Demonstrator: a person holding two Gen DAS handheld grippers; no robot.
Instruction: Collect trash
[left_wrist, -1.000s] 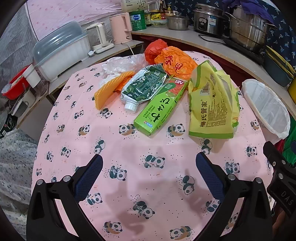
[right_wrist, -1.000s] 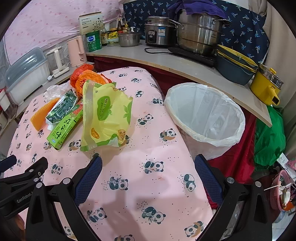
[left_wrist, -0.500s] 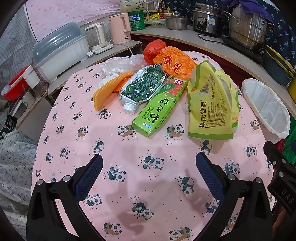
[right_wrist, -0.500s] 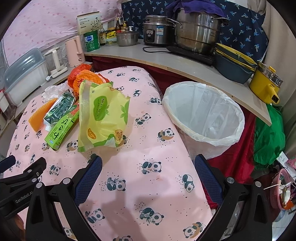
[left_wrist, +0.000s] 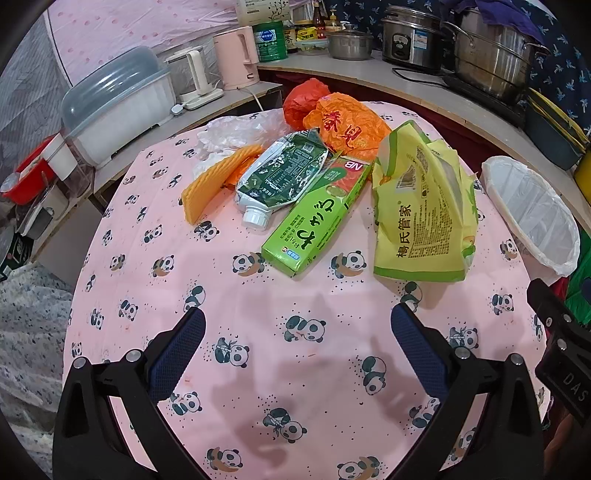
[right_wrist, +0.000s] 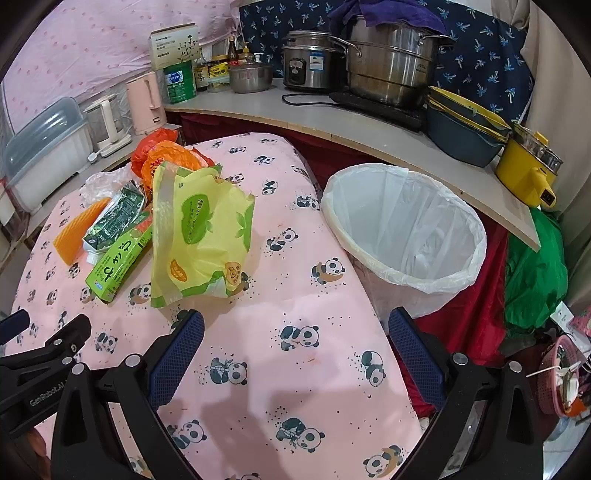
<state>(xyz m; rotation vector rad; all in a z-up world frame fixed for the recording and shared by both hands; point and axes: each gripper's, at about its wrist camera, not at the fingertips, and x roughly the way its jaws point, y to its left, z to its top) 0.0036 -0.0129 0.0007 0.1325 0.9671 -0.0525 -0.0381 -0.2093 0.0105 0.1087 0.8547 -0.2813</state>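
Observation:
Trash lies on the pink panda tablecloth: a yellow-green bag, a green box, a dark green pouch with a white cap, an orange wafer-like piece, orange bags and clear plastic. The white-lined trash bin stands right of the table. My left gripper is open and empty, short of the box. My right gripper is open and empty, between the yellow bag and the bin.
A curved counter behind holds steel pots, a rice cooker, a pink kettle and a yellow pot. A covered dish rack stands at the left. A green bag hangs beyond the bin.
Both grippers have drifted slightly; the trash sits a little lower and nearer in both views. Nothing was grasped or moved.

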